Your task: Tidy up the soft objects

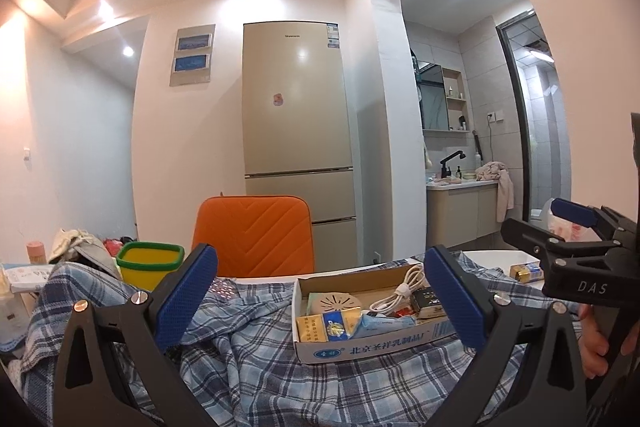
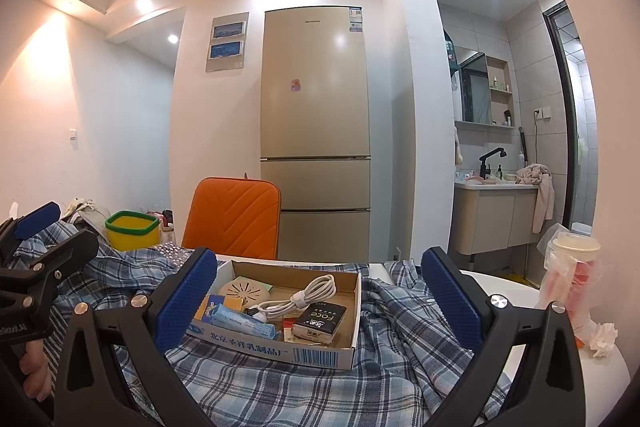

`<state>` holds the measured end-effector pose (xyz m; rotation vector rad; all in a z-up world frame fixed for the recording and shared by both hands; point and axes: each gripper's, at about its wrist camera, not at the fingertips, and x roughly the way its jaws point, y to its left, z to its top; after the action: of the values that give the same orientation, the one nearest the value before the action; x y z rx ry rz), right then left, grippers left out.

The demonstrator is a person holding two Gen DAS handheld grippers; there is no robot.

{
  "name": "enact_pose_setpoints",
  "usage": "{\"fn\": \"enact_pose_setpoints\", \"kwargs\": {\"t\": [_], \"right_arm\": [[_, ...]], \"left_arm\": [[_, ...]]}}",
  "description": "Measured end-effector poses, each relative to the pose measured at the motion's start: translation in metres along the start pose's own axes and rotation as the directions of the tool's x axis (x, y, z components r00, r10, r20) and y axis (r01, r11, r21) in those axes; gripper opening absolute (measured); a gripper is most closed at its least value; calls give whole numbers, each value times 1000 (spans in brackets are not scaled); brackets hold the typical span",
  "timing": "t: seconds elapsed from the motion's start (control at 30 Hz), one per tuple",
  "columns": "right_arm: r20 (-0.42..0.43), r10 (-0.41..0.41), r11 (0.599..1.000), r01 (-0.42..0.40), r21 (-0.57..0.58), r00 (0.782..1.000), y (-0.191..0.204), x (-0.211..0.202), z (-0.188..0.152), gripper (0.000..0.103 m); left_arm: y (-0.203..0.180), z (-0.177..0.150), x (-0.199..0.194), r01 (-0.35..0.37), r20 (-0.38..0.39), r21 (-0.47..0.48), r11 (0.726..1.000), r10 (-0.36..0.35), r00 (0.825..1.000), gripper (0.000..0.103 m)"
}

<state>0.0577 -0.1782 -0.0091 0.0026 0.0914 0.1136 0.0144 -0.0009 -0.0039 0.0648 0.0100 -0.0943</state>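
A blue plaid shirt [image 1: 256, 367] lies crumpled over the table and also shows in the right wrist view [image 2: 280, 391]. A shallow cardboard box [image 1: 372, 345] of small items sits on top of the shirt; it also shows in the right wrist view [image 2: 280, 349]. My left gripper [image 1: 320, 301] is open and empty, just above the shirt with the box between its fingers. My right gripper [image 2: 318, 297] is open and empty, also facing the box. Each gripper shows at the edge of the other's view, the right one [image 1: 560, 227] and the left one [image 2: 44, 227].
A yellow tub with a green rim [image 1: 150, 265] and a heap of cloth [image 1: 76, 243] stand at the back left. An orange chair back [image 1: 254, 235] is behind the table. A paper cup in a plastic bag [image 2: 574, 267] and crumpled tissue [image 2: 602, 341] stand at right.
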Motion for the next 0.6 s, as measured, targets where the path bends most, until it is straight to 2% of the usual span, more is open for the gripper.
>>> {"fn": "enact_pose_setpoints", "kwargs": {"t": [0.6], "right_arm": [[0,1,1000,-1,-1,1000,0,0,-1,103]], "left_arm": [[3,0,2,9,-14,-13,1000,-9,1000,103]]}}
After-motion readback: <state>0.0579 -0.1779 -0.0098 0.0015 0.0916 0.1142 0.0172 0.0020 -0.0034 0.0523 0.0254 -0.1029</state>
